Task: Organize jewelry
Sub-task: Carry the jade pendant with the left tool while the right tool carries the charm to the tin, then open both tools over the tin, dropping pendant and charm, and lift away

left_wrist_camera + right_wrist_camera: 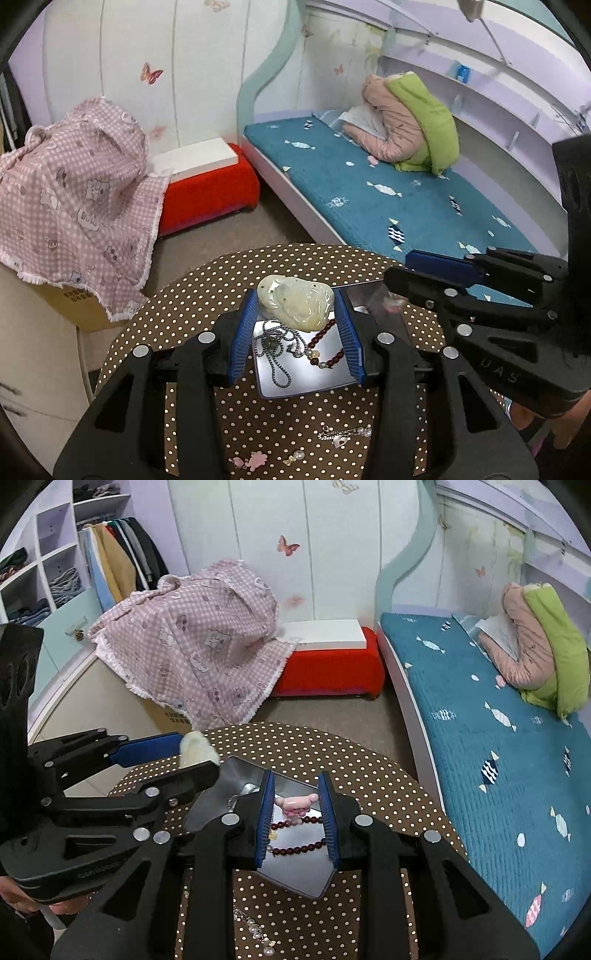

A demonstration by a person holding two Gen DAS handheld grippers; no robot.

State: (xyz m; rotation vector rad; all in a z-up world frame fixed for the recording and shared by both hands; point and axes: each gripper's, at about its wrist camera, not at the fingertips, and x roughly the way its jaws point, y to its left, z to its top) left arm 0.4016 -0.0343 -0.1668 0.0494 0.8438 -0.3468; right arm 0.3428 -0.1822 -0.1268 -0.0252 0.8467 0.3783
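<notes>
My left gripper (295,308) is shut on a pale carved jade pendant (295,301), held just above a mirrored tray (314,380) on the polka-dot table. The tray holds a grey bead chain (275,350) and a dark red bead bracelet (328,350). My right gripper (295,801) is shut on a pink cartoon charm (295,805) over the same tray (306,878), above the red bead bracelet (295,849). The left gripper with the pendant (195,751) also shows at the left of the right wrist view.
Loose jewelry lies on the brown polka-dot table (207,295): a silver chain (343,434), pink charms (253,461), a pearl chain (255,930). A bed with a blue cover (369,177) is right, a red stool (210,192) and a cloth-covered box (74,206) beyond.
</notes>
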